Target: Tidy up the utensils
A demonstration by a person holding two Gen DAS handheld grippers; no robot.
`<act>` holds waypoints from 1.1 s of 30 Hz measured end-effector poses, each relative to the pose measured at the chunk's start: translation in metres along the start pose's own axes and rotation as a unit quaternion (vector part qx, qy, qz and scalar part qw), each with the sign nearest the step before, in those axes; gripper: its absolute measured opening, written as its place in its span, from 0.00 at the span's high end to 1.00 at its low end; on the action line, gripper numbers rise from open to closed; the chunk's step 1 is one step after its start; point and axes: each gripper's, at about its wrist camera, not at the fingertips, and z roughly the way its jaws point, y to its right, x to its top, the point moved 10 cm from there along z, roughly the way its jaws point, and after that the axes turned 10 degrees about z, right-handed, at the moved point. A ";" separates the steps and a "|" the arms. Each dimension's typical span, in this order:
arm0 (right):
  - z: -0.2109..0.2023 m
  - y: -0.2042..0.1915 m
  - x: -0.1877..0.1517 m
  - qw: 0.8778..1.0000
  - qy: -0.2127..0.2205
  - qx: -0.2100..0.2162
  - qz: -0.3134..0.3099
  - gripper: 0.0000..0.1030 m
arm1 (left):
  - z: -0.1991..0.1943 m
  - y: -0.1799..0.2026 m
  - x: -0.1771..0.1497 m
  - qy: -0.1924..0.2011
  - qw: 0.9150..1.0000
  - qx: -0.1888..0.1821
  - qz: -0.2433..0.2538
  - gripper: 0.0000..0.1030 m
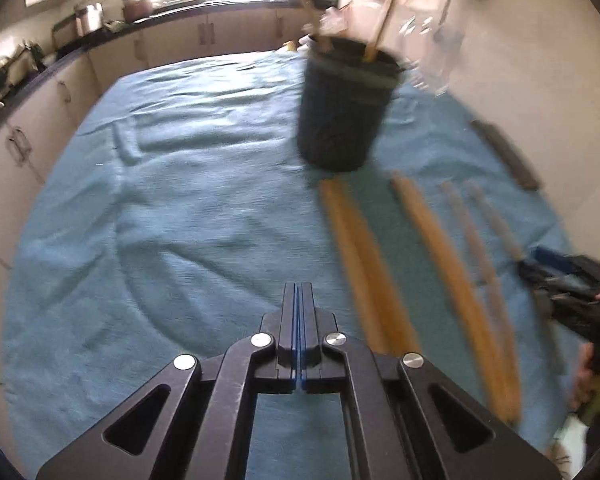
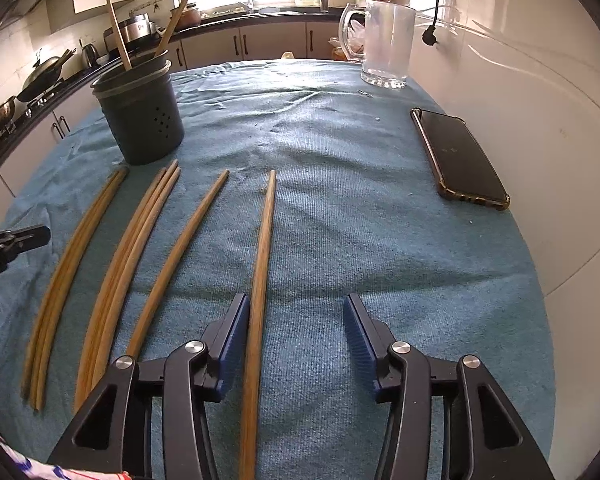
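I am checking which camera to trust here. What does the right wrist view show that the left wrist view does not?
Only the right wrist view shows the open right gripper around one chopstick, and the perforated holes in the utensil holder. Only the left wrist view shows the shut, empty left gripper. Both share the holder, the chopsticks on the blue cloth, the phone and the glass jug, blurred in the left view.

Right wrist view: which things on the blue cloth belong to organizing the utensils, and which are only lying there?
For the job:
- wooden chopsticks lying on the cloth
- dark utensil holder, already holding two wooden utensils
- right gripper, open beside one chopstick
- left gripper, shut and empty

Only lying there:
- phone
- glass pitcher
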 end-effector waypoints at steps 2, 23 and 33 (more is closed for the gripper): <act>0.000 -0.001 0.000 1.000 0.001 -0.001 -0.001 0.48 | -0.004 0.019 0.004 0.012 0.999 -0.034 0.006 0.89; 0.002 -0.003 0.000 1.000 0.001 0.006 -0.007 0.38 | -0.023 -0.029 -0.010 0.004 0.999 0.010 -0.042 0.72; 0.003 -0.002 0.000 1.000 0.000 0.011 -0.006 0.34 | 0.014 0.021 -0.001 -0.030 0.998 0.045 0.043 0.69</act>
